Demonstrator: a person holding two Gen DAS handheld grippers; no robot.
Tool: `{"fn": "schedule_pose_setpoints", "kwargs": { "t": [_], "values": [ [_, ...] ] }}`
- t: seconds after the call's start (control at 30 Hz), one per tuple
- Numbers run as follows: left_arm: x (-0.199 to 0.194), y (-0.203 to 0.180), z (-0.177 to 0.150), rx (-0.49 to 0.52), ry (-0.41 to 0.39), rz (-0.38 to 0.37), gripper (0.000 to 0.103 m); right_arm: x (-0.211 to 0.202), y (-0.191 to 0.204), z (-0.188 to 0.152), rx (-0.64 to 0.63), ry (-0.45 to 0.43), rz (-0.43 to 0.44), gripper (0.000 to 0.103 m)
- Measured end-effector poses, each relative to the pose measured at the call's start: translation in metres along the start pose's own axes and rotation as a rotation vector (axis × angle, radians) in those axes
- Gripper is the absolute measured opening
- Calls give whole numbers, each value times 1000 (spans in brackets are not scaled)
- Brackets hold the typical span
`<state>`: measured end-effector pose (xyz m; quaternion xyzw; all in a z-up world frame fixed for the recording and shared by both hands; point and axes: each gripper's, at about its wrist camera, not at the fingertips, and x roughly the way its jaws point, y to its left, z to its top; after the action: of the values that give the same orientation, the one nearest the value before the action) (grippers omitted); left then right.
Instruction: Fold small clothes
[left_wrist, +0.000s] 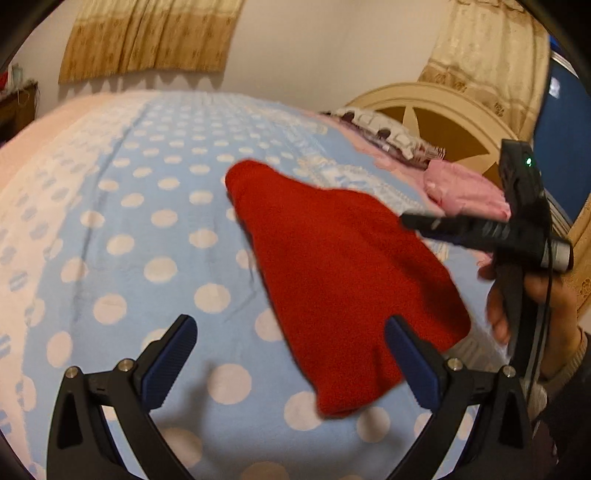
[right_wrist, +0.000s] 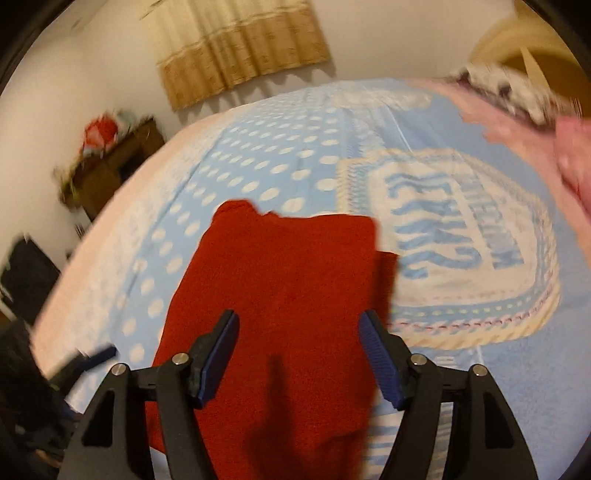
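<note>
Okay, both my tongs are empty: left tongs (left_wrist: 291, 354) stand wide apart over the bed (left_wrist: 155, 229), right tongs (right_wrist: 299, 354) also apart, nothing between the pads, hovering just above the red garment (right_wrist: 280, 280). Red garment lies flat on the blue polka-dot blanket, mid-bed, already looks folded at least once, a second layer peeking out on its right edge in the right wrist view. From the left wrist view my right tongs sit at the right side, beside the cloth, not touching it. Risks: fabric is soft and fuzzy, so a shallow pinch could catch only the top layer and pull the fold open; dragging it could also bunch the blanket underneath. Frames are motion-blurred, so edge location is uncertain and a grab could miss the corner. Pink clothing (left_wrist: 465, 192) is piled at the far right near the headboard (left_wrist: 436, 110), well apart, unlikely to interfere. Containers: none visible, no basket or box; the clothes just lie on the bed.
</note>
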<state>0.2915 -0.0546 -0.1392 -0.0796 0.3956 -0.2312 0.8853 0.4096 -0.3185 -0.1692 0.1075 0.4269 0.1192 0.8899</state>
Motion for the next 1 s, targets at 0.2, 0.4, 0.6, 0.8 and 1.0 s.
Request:
{"fn": "schedule_pose_setpoints", "kwargs": {
  "t": [0.2,0.4,0.6,0.8,1.0],
  "values": [
    [23,-3,-6,-17,64,-28,103,27,-66,8,180,61,123,70],
    [37,2,1,-79,77,-67,103,61,-86,7,241,118,214,77],
    [47,2,1,-103,96,-101,103,81,-91,16,272,114,312,77],
    [51,-3,2,-95,106,-108,103,95,-84,25,253,112,337,78],
    [54,-10,4,-65,125,-167,75,100,-69,22,202,151,381,39]
  ]
}}
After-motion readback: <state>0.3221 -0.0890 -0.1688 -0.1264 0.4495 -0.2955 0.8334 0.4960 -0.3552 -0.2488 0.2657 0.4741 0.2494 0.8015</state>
